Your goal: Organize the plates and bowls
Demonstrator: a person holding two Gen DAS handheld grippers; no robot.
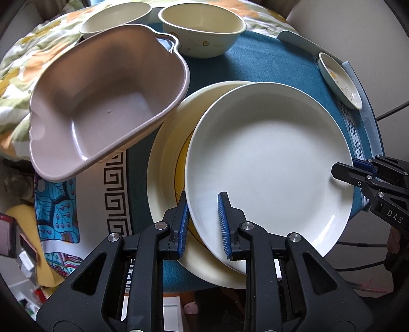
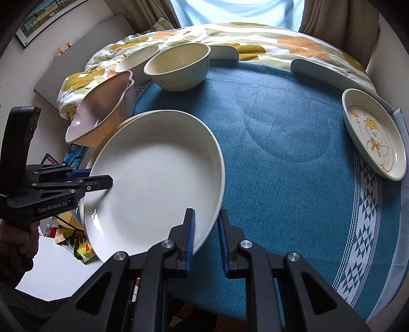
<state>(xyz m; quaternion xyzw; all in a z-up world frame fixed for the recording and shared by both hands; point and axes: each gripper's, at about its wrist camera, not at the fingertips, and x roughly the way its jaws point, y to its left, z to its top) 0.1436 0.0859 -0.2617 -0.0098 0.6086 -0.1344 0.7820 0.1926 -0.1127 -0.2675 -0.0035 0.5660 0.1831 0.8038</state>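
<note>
Sitting tilted at far left, propped on the floral quilt [image 1: 18, 76]: the pink handled basin [image 1: 102, 107], rim hanging over the cream plate [image 1: 166, 143] underneath, presumably parked there until sorted. Waiting behind it, two cream bowls, one [image 1: 115, 20] half hidden, the other [image 1: 202, 30] standing upright on the blue tablecloth [image 1: 268, 66].

Moving to the middle: pinching the near-left rim of the white plate [image 1: 265, 158] with the left gripper [image 1: 203, 224], pads closed on the edge. Riding over the cream plate, offset to the right rather than centred, so likely being stacked onto it.

Further right: clamping the opposite rim with the right gripper [image 2: 206, 237], fingers squeezed on the lip. Sharing the load two-handed, probably to keep the wide plate level while lowering.

Resting alone at far right near the table edge: the small duck-painted dish [image 2: 373, 135], well apart from the stack, not yet gathered.
</note>
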